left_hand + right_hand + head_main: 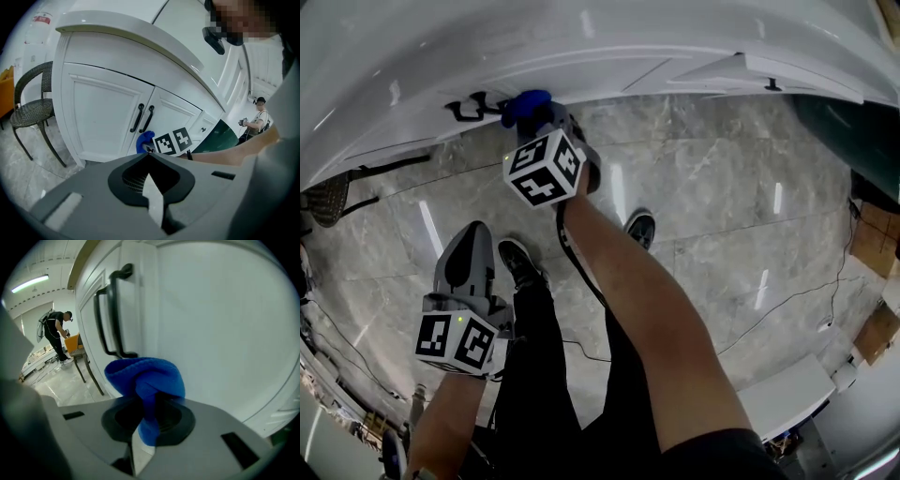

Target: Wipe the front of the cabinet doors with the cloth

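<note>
The right gripper (151, 401) pinches the blue cloth (145, 376), seemingly touching the cabinet door (225, 333) beside the handles (112, 310). The left gripper (149, 152) waits, fingers closed, empty. Better to press flat, in even strokes.

Blue cloth (146, 377), seemingly against door (225, 333)

The cloth (145, 378) looks like soft, fuzzy blue microfibre. The cabinet doors (220, 333) are smooth white with a satin sheen. Their handles (112, 310), at eleven o'clock from the cloth, are dark and slightly glossy. The right gripper (149, 416) and left gripper (149, 154) have matt grey plastic shells. The floor (722, 206) is polished, grey-veined stone that mirrors the lamps.
</note>
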`<state>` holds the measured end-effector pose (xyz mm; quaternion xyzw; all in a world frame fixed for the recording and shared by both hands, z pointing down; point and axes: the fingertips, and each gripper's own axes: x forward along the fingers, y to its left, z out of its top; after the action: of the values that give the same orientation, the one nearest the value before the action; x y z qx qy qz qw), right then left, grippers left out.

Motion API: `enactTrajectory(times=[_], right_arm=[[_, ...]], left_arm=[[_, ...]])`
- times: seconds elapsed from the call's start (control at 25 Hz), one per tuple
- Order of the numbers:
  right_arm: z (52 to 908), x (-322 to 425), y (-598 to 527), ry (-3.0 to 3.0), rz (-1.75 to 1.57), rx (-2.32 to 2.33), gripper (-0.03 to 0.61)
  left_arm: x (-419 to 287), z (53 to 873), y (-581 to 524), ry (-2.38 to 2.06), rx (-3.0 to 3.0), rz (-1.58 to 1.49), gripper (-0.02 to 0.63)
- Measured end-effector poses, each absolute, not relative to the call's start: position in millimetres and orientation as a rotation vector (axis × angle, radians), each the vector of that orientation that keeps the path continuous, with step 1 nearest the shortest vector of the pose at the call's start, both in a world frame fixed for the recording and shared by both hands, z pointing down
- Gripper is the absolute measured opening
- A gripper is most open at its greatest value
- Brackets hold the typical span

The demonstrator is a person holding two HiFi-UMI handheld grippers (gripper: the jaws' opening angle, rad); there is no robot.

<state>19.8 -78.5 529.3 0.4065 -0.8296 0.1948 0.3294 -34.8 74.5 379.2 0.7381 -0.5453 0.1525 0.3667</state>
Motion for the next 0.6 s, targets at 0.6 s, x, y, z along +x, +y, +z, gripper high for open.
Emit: enactTrajectory(times=[0.6], right_arm=[[541,211,-95,-2.039,0.505,1.198,0.051]], left_arm=[[97,392,54,-1.255,1.969,0.417,-0.002]])
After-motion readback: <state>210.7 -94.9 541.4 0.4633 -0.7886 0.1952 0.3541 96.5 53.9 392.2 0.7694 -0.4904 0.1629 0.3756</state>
